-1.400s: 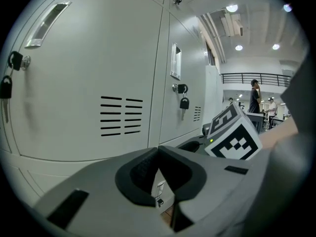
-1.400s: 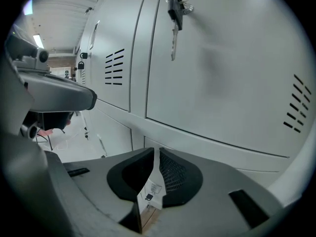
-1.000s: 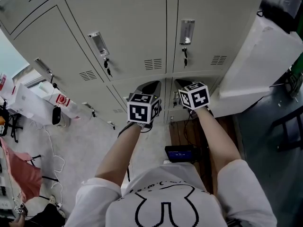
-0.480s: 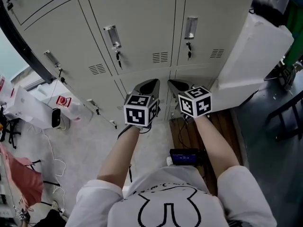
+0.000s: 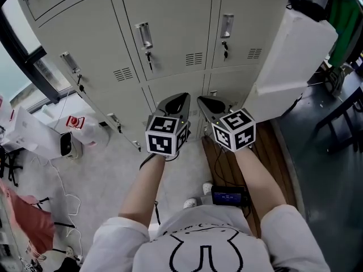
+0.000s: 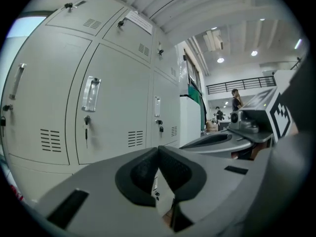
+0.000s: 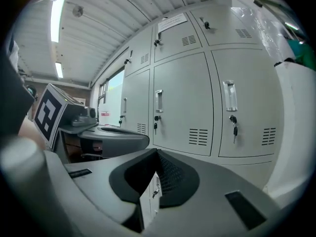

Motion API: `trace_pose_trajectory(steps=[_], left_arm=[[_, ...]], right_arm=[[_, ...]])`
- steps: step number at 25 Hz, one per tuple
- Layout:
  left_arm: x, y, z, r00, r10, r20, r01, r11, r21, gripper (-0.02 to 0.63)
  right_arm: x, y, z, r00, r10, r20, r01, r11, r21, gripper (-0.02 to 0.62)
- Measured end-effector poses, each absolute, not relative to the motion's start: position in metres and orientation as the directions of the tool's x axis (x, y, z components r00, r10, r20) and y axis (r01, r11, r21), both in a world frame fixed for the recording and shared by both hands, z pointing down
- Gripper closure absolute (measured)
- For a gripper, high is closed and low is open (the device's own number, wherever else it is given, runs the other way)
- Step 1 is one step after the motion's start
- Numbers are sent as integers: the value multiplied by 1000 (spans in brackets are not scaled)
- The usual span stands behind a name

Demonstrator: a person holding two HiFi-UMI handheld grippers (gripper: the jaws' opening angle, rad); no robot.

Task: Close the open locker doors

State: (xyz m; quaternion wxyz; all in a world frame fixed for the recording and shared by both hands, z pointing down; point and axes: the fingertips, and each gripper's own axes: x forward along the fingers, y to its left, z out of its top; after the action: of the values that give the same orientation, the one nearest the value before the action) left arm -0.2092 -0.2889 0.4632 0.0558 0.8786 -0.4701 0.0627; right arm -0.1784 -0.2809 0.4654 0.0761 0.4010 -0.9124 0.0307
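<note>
Head view: two grippers are recorded, the left gripper (image 5: 180, 100) and the right gripper (image 5: 204, 102), held side by side, near but apart. Both are pointed at the locker doors (image 5: 170, 10). Three handles (image 5: 144, 35) are counted in the middle row, and every door seen lies flush. One white panel (image 5: 295, 61) is noted at the bank's right edge.

Left gripper view: the jaws are pressed together with nothing between them. Three handles are counted, and two hanging keys (image 6: 87, 127) are clearly made out.

Right gripper view: the jaws are met and empty. Three handles are counted on shut doors.
</note>
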Motion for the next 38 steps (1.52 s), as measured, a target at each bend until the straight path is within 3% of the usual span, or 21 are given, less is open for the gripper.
trace_pose_trajectory(steps=[6, 16, 23, 38], left_arm=[[-205, -262, 432, 560, -824, 90, -826, -564, -25, 583], [-194, -218, 410, 487, -873, 22, -873, -486, 24, 582], [-178, -167, 384, 441, -897, -32, -897, -438, -63, 583], [-174, -109, 364, 408, -908, -98, -912, -401, -84, 581]], right_arm=[[-182, -257, 436, -676, -727, 118, -727, 684, 48, 598], [-161, -199, 395, -710, -703, 41, -694, 708, 131, 598], [-145, -151, 378, -738, -675, 7, -666, 729, 157, 598], [-141, -95, 373, -753, -658, 12, -642, 738, 208, 598]])
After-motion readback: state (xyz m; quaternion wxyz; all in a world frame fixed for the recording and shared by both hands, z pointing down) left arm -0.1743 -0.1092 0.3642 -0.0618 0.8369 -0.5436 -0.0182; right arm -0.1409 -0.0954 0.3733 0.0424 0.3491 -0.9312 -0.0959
